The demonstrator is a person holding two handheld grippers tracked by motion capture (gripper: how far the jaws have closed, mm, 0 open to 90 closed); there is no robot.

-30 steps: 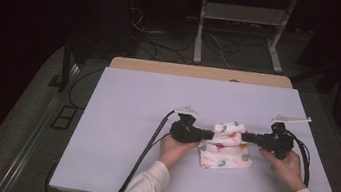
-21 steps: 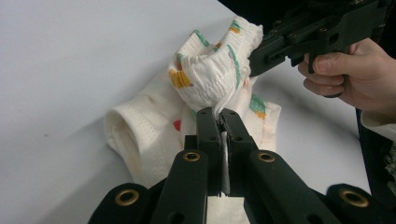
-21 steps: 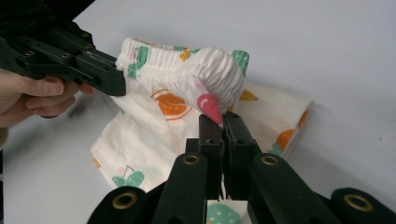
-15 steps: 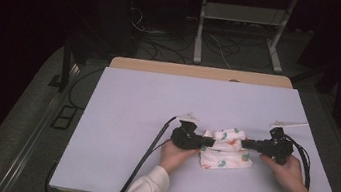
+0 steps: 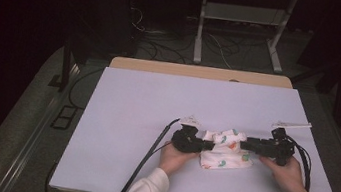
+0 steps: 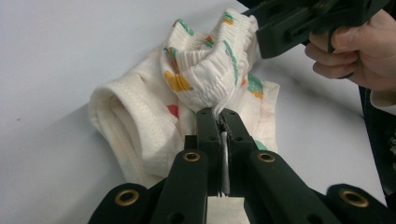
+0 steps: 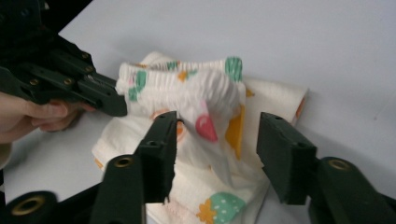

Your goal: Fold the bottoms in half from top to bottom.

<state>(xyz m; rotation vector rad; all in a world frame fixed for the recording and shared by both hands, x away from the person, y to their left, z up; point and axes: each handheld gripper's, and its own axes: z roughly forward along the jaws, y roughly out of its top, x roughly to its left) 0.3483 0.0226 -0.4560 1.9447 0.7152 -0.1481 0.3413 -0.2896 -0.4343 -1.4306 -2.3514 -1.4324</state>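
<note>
A small white garment (image 5: 223,153) printed with coloured fruit lies bunched on the white table (image 5: 147,103), between both hands. My left gripper (image 5: 208,144) is shut on the ribbed waistband (image 6: 201,74), which is pinched thin between its tips (image 6: 222,114). My right gripper (image 5: 245,145) points at the garment from the other side. Its jaws have just been opening and now stand apart (image 7: 217,135). A fold of the waistband (image 7: 187,88) hangs between them, touching the left pad and clear of the right. The left gripper (image 7: 109,100) shows behind that fold.
A black cable (image 5: 150,154) runs from the left gripper off the near table edge. A thin white strip (image 5: 291,125) lies at the right of the table. A wooden edge (image 5: 202,72) borders the far side, with a metal stand (image 5: 200,29) on the floor beyond.
The garment, held up between both grippers a second ago, has sunk to the table. The right gripper's jaws have parted and let go of the waistband.
</note>
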